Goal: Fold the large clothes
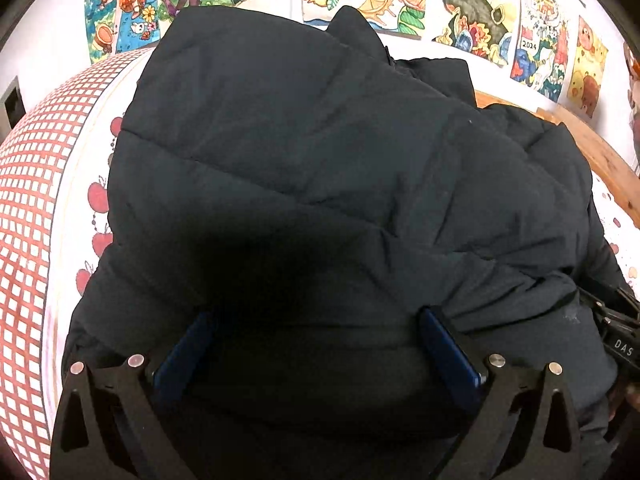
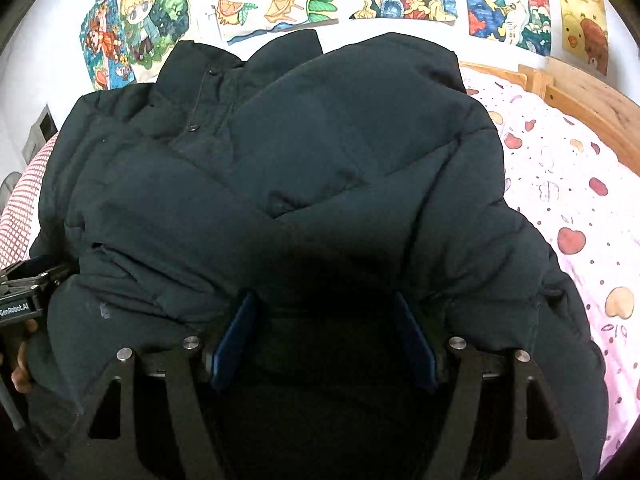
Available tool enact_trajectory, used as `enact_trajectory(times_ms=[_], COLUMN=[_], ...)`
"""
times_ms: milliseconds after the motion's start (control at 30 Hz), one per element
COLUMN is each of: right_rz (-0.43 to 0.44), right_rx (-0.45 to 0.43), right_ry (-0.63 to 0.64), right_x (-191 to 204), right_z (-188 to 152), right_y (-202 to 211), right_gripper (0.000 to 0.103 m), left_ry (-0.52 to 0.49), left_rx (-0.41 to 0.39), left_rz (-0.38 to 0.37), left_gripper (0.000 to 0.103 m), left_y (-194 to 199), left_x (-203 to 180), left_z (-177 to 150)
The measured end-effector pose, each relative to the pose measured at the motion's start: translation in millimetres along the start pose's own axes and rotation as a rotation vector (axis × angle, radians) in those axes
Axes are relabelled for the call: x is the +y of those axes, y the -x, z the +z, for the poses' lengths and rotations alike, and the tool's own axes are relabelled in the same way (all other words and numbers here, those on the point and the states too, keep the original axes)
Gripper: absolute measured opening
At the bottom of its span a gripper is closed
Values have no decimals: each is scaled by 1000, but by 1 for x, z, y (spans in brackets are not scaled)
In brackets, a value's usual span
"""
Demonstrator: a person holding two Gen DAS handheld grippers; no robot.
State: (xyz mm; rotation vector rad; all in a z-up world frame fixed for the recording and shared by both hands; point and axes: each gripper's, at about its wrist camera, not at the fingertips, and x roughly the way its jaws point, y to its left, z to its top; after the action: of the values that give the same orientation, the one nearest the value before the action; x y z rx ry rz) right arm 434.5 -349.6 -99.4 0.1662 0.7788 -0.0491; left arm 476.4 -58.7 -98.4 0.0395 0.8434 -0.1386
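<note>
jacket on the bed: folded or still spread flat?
Folded, partly at least: the dark puffer jacket has a sleeve or side panel lying over its snap-button front. Final fold state cannot tell; near edge is hidden.

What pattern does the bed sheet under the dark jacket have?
The bed sheet is pale pink with red apples and small dots, clearest in the right wrist view.

Left gripper (image 1: 316, 344): two flat blue finger pads (image 1: 448, 344) mounted on matte black angular linkage arms with triangular cut-outs; four round silver pivot pins (image 1: 497, 359) at the joints.

Right gripper (image 2: 324, 336): same build, blue finger pads (image 2: 236, 340) on black skeletal arms with cut-out windows and four silver pivot pins (image 2: 457, 343).

Markings: seen from the right wrist, the left unit's black body carries white lettering "GenRobot.AI"; seen from the left wrist, the right unit's black body shows white letters "DAS", the rest out of view.

Fingers of a hand (image 2: 22, 368) wrap a black handle; no sleeve can be made out.
</note>
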Motion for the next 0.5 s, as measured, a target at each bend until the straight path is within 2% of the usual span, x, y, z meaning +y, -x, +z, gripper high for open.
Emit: enact_trajectory(times_ms=[133,267,300,400,500], right_rz=[20,81,102,106,118], right_rx=[-2,26,19,1,19], right_ry=[-7,-46,-44,-1,27], right_x=[-4,-1,-2,2,4], right_z=[-3,14,22,52,89], right_y=[0,21,31,60,73], right_gripper=[68,68,68,72,75], left_ry=[10,25,26,-5,-62], left_rx=[-7,86,88,26,-33], left_rz=[-14,-33,-46,-56,-38], left_gripper=[103,103,103,103,103], left_y=[3,24,33,66,91], left_x=[4,11,15,18,18], left_z=[-2,12,19,43,84])
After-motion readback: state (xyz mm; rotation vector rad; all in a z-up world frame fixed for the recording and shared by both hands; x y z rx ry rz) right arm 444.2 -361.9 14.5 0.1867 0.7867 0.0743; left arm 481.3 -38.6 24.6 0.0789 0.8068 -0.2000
